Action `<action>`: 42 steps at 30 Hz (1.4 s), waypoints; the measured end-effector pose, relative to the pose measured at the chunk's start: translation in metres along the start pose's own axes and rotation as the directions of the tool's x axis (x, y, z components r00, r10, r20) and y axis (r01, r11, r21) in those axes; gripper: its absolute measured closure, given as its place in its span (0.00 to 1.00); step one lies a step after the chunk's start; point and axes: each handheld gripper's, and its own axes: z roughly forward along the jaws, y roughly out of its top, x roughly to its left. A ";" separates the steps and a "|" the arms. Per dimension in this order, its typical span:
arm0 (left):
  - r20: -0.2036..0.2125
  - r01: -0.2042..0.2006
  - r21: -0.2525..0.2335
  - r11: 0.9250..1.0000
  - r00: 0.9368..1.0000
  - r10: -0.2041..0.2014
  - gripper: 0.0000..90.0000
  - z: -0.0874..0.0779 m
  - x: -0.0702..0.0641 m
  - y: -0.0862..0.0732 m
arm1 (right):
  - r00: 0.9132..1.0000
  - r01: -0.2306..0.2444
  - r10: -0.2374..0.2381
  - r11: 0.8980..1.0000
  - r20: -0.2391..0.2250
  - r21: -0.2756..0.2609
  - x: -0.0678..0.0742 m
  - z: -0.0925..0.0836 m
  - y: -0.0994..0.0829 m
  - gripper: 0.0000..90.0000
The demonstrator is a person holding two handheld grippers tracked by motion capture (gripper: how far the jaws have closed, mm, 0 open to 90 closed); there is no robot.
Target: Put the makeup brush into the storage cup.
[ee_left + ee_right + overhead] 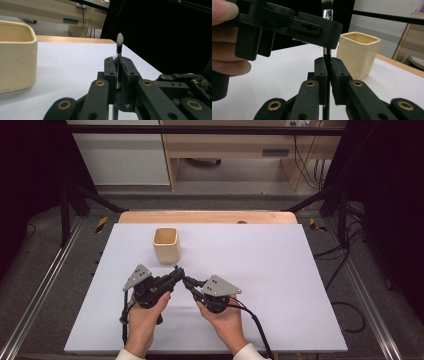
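A slim makeup brush stands upright where my two grippers meet, its dark bristle tip [120,41] rising above the jaws. In the left gripper view my left gripper [119,61] is shut on the brush stem. In the right gripper view my right gripper [327,61] is shut on the black handle [327,53], lower down. The left gripper [319,32] clamps just above it, below the bristles [327,5]. From the high view, the left gripper [179,271] and right gripper [186,281] touch tip to tip at the table's middle. A cream square cup [166,245] stands just behind them.
A white mat [280,270] covers the table, with a wooden edge [207,216] at the far side. Black frame posts [75,195] stand left and right of the table. Cables [260,330] trail from the grippers toward the near edge.
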 end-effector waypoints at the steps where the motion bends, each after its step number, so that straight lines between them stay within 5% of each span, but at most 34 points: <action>1: -0.003 -0.008 0.002 1.000 1.000 0.008 0.93 -0.001 0.000 0.000 | 1.000 -0.003 0.003 1.000 0.001 -0.001 0.000 0.000 0.000 0.93; 19: -0.047 -0.044 -0.028 0.999 0.998 0.043 0.94 -0.010 0.007 0.006 | 1.000 -0.004 0.004 1.000 0.013 0.021 -0.001 0.000 -0.003 0.75; 27: -0.057 -0.058 -0.030 0.998 0.997 0.057 0.94 -0.014 0.012 0.008 | 0.997 -0.005 0.001 0.999 0.082 0.042 -0.008 -0.006 -0.008 0.55; 33: -0.059 -0.083 -0.019 0.996 0.995 0.082 0.94 -0.016 0.014 0.012 | 0.996 -0.012 0.007 0.998 0.084 0.068 -0.018 -0.021 -0.009 0.46; 40: -0.067 -0.088 -0.021 0.996 0.994 0.087 0.94 -0.012 0.017 0.020 | 0.996 -0.065 0.054 0.986 0.074 0.154 -0.041 -0.047 -0.010 0.15; 42: -0.071 -0.098 -0.017 0.995 0.993 0.096 0.94 -0.010 0.017 0.024 | 0.995 -0.049 0.032 0.982 0.093 0.184 -0.046 -0.056 -0.016 0.08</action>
